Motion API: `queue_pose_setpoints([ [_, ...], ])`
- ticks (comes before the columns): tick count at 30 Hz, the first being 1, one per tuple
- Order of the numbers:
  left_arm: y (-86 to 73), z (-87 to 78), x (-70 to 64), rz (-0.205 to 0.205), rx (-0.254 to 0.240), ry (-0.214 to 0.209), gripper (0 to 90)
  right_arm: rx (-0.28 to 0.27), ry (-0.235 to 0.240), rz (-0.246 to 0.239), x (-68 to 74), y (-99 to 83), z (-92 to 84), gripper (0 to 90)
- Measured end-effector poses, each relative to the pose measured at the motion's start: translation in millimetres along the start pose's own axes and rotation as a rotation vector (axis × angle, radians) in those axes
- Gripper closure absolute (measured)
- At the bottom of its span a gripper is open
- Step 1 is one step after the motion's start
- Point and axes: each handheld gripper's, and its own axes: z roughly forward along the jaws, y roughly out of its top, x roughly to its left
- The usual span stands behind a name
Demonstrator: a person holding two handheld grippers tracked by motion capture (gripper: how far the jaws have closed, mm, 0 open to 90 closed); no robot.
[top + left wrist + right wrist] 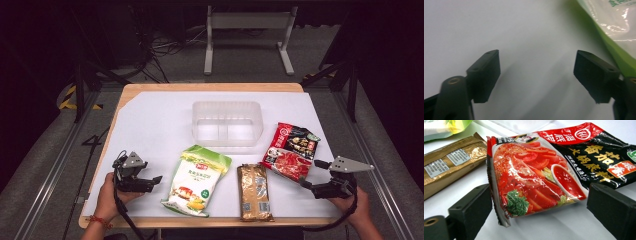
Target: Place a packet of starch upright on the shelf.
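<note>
the counter (150, 120), under its white sheet, carries everything and nothing looks packed yet. the clear plastic bin (227, 123) sits toward the far middle, and from here it looks empty, so i'd say the work is at its very start.

three packets lie in a row along the near side, all outside the bin. the green and white pouch (196, 180) is the biggest, lying flat left of centre. the red and black soup base packet (291, 151) lies to the right, just beside the bin's near right corner. the gold packet (254, 192) lies between those two, close to the counter's near edge.

the right tool (311, 175) hovers just off the red packet's near corner, its jaws spread wide; in the right gripper view the packet's end lies ahead between them, with no pad pressing on it. the left tool (156, 181) rests low by the green pouch, jaws also spread, bare sheet between them.

my guess is the red packet goes first; all three remain to be lifted and dropped into the bin.
</note>
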Motion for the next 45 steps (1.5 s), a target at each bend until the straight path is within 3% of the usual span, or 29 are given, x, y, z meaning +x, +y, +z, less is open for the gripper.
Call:
queue_pose_setpoints([
  [1, 1.4, 0.8, -1.9, 0.018, 0.0, 0.012, 26.2, 0.001, 0.0, 0.006, -1.0, -1.0, 0.2, 7.2],
  [2, 1.9, 1.9, -3.5, 0.003, -0.005, 0.062, 21.1, 0.001, 0.003, 0.016, -2.9, -2.0, 0.3, 7.2],
  [3, 2.4, 1.9, -3.3, -0.005, 0.007, 0.051, 21.8, -0.002, 0.01, 0.036, -5.5, -3.0, 0.0, 7.2],
  [5, 2.2, 1.0, -1.9, -0.007, -0.013, 0.037, 20.5, -0.01, 0.007, 0.043, -5.8, -3.2, -1.1, 7.4],
  [8, 2.6, -0.6, -1.3, 0.009, -0.034, 0.027, 19.1, -0.005, 0.0, 0.036, -5.1, -3.6, -1.6, 7.4],
  [10, 4.1, -1.1, -0.7, 0.001, -0.047, -0.004, 18.7, -0.005, -0.001, 0.033, -4.7, -4.0, -1.7, 7.4],
  [17, 6.8, -1.2, -1.7, 0.033, -0.035, -0.071, 24.2, 0.021, -0.007, -0.005, -0.3, -3.3, 1.3, 8.4],
  [19, 8.6, -2.2, -2.1, 0.023, -0.051, -0.1, 23.2, 0.026, -0.009, -0.01, 0.3, -3.1, 1.9, 8.4],
  [29, 20.4, -1.1, -2.8, 0.016, -0.077, -0.164, 22.3, 0.048, -0.022, -0.033, 3.8, -2.3, 4.4, 9.1],
  [30, 25.6, 1.7, -3.4, 0.019, -0.086, -0.198, 22.2, 0.049, -0.023, -0.032, 3.8, -2.3, 4.5, 9.2],
  [31, 25.6, 1.7, -3.4, 0.019, -0.086, -0.198, 22.2, 0.049, -0.023, -0.032, 3.8, -2.3, 4.5, 9.2],
  [35, 38.1, 16.5, -7.5, 0.029, -0.045, -0.249, 21.2, 0.049, -0.026, -0.033, 4.4, -2.2, 4.4, 9.3],
  [40, 46.9, 37.4, -13.3, 0.029, 0.021, -0.281, 18.6, 0.058, -0.03, -0.044, 5.7, -2.1, 5.3, 9.4],
  [45, 52.7, 46.3, -12.6, 0.016, 0.038, -0.307, 17.9, 0.062, -0.03, -0.051, 6.3, -2.2, 6.0, 9.5],
])
